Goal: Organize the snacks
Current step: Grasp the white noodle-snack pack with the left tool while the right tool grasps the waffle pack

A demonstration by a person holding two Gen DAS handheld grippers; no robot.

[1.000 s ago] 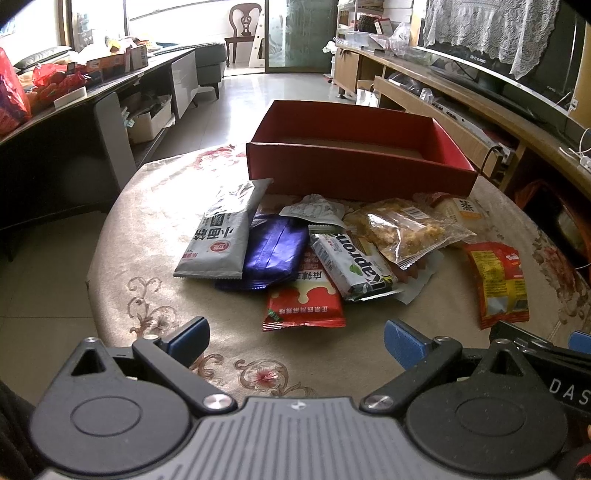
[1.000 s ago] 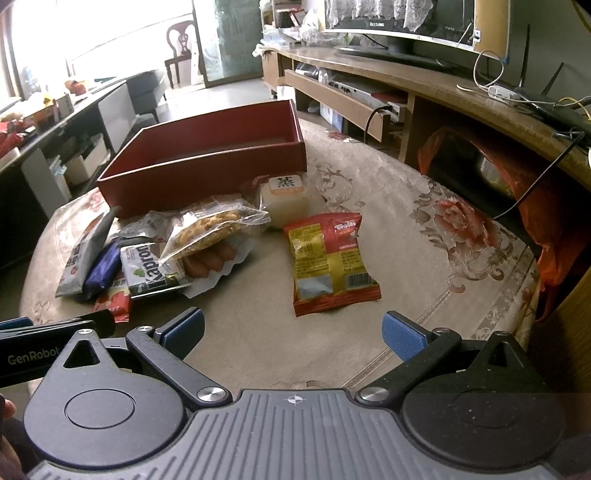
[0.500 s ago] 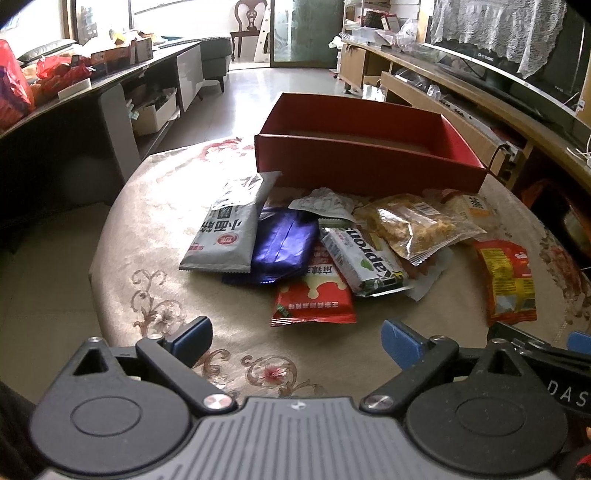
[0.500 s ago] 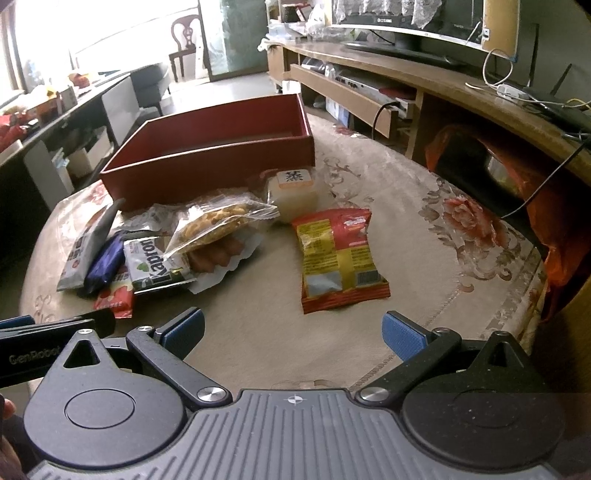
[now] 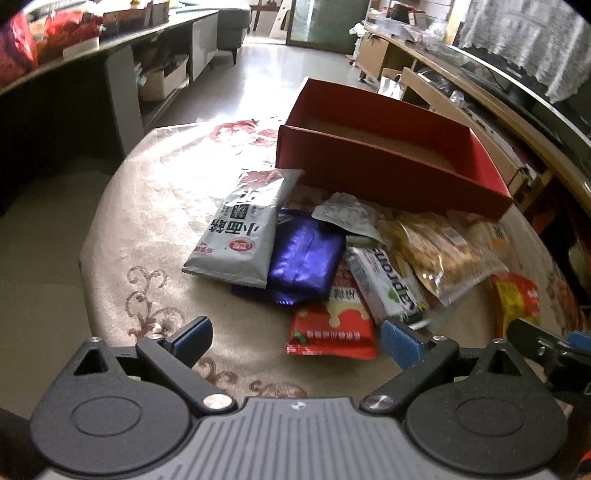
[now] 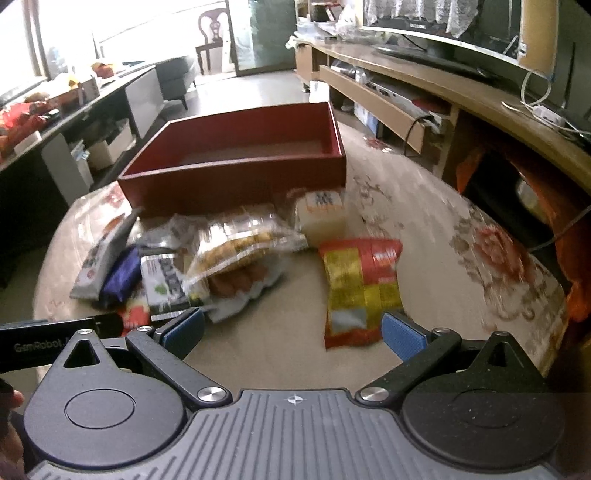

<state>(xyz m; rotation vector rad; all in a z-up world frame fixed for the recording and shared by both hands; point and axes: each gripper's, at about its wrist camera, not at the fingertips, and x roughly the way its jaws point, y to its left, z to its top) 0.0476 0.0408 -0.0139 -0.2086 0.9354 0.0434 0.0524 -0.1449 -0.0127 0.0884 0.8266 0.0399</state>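
Covering the round table [image 5: 155, 206] was a beige cloth with brown scrolls and red flowers; around it the room showed a pale tiled floor, a dark desk [image 5: 74, 48] on the left side, a long wooden cabinet [image 6: 424, 85] on the right side with a television [image 6: 436, 29] on it, and one chair [image 6: 210, 33] far at the back.

One red box [image 5: 388, 177] stood open at the far part of the table, and nothing showed inside it; the snacks lay in a loose pile just in front of its near wall. I counted one silver packet [image 5: 240, 236], one purple packet [image 5: 306, 258] partly under it, one red packet [image 5: 332, 332] nearest to the left gripper, one white and green bar [image 5: 388, 284], one clear bag of golden pieces [image 5: 439, 254], one clear pack that seemed to hold sausages [image 6: 240, 280] (the view was blurred there), one pale cube with a printed character [image 6: 323, 218], and one red and yellow packet [image 6: 362, 288] lying apart on the right.

The left gripper [image 5: 295, 338] hovered low before the pile with its blue fingers [image 5: 192, 338] spread wide, holding and touching nothing; the right gripper [image 6: 293, 332] was spread just as wide and empty, with the near edge of the red and yellow packet between its fingers [image 6: 402, 334].
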